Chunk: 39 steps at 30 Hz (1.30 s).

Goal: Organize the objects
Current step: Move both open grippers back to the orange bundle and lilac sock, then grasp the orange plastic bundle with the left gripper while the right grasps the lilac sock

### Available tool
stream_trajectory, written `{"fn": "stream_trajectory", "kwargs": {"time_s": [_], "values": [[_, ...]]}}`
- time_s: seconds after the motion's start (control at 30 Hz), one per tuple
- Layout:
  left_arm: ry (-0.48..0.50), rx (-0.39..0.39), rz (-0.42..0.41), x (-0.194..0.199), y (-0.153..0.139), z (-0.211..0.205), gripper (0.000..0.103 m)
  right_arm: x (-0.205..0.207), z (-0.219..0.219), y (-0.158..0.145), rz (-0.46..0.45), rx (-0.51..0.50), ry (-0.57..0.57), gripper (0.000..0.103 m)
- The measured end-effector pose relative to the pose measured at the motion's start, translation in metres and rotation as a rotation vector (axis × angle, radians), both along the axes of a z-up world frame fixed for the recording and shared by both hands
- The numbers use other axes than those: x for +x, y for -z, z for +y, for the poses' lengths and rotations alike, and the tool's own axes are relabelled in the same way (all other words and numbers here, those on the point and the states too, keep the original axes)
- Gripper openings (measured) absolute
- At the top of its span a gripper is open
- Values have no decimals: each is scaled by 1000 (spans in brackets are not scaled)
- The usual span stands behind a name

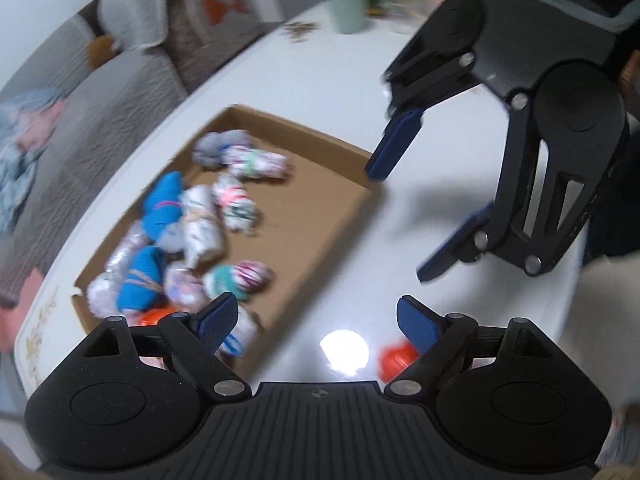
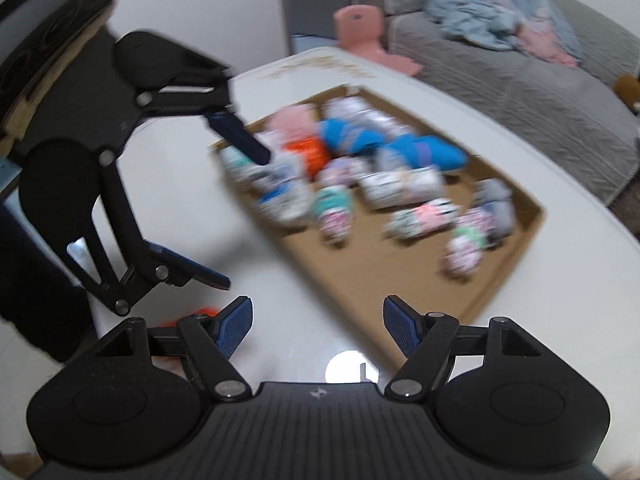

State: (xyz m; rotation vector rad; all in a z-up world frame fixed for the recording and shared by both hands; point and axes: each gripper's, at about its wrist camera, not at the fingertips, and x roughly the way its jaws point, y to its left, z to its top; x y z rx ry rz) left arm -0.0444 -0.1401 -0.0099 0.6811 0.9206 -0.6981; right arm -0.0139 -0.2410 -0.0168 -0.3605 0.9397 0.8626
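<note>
Rolled sock bundles (image 1: 200,216) lie clustered inside a shallow cardboard tray (image 1: 320,216) on the white table (image 1: 304,80). An orange bundle (image 1: 394,360) sits outside the tray's near edge. Left gripper (image 1: 316,322) and right gripper (image 2: 318,326) both hover empty, fingers spread apart.

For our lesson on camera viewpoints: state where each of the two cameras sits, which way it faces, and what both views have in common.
Left wrist view: sits on the left gripper, looking forward and down over the white table at the cardboard box of rolled socks; its own open fingers show below, the right gripper at right.
Right wrist view: sits on the right gripper, facing the box with a grey sofa behind; its own fingers show, the left gripper at left.
Shared: the table, box, socks, sofa, and each other's gripper.
</note>
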Motion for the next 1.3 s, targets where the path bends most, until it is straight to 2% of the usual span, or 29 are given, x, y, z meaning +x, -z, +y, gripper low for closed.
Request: {"fn": "stream_trajectory", "kwargs": {"time_s": [0.07,0.17,0.3,0.43,0.5,0.73,1.0,1.2,1.23,1.3], "values": [[79,13,-11,-20,6,-1,95,-23,7,6,16,-1,-41,70],[174,56,-43,-46,22,-3,96,-52,18,23,49,-26,-98,71],[270,100,-21,-64,45,-3,96,-80,34,48,64,-94,-203,71],[342,195,-42,-74,71,-3,96,-87,44,64,60,-117,-254,71],[354,209,-28,-73,80,-2,96,-84,47,68,61,-99,-252,71],[345,153,-17,-57,84,0,96,-75,52,76,33,-86,-268,70],[358,145,-8,-45,95,-7,94,-68,53,77,-15,-71,-273,70],[335,66,6,-37,96,-4,92,-62,56,80,-32,-81,-303,69],[325,55,11,-35,96,-4,92,-60,56,81,-31,-81,-305,68],[309,34,28,-33,94,-3,79,-58,52,83,-32,-93,-296,67]]}}
